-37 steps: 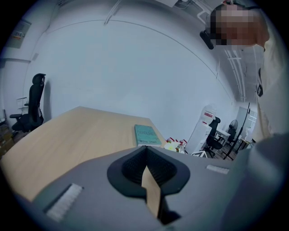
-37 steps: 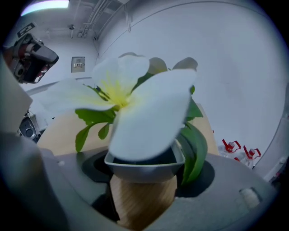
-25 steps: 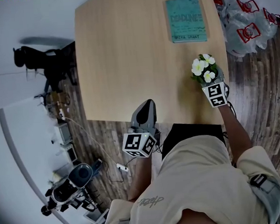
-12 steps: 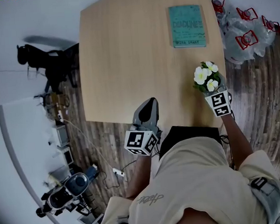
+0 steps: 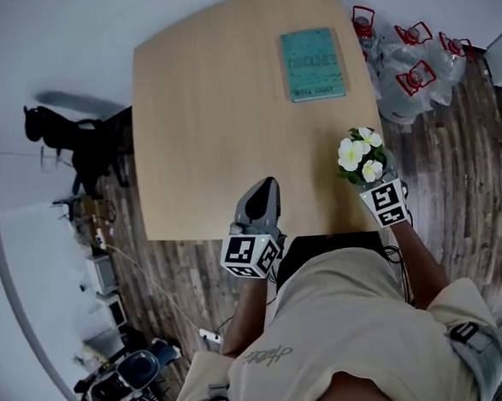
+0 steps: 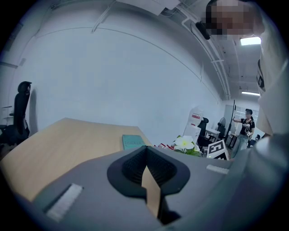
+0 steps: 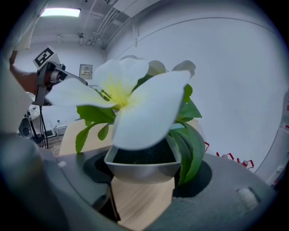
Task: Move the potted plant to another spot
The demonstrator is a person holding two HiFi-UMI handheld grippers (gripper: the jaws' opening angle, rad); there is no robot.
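The potted plant (image 5: 358, 155), white flowers and green leaves in a small grey pot (image 7: 142, 168), hangs a little above the right front corner of the wooden table (image 5: 219, 112). My right gripper (image 5: 367, 175) is shut on the pot, one jaw at each side, and the bloom fills the right gripper view. My left gripper (image 5: 262, 191) is shut and empty, its tip over the table's front edge. The left gripper view shows its jaws (image 6: 146, 161) meeting at the tip, with the plant (image 6: 186, 144) off to the right.
A teal book (image 5: 312, 52) lies at the table's far right. A wrapped pack of water bottles (image 5: 413, 72) sits on the wood floor beyond the right edge. A black office chair (image 5: 67, 140) and camera gear stand to the left.
My right gripper has risen with the potted plant, lifting it off the table. The left gripper has crept slightly forward.
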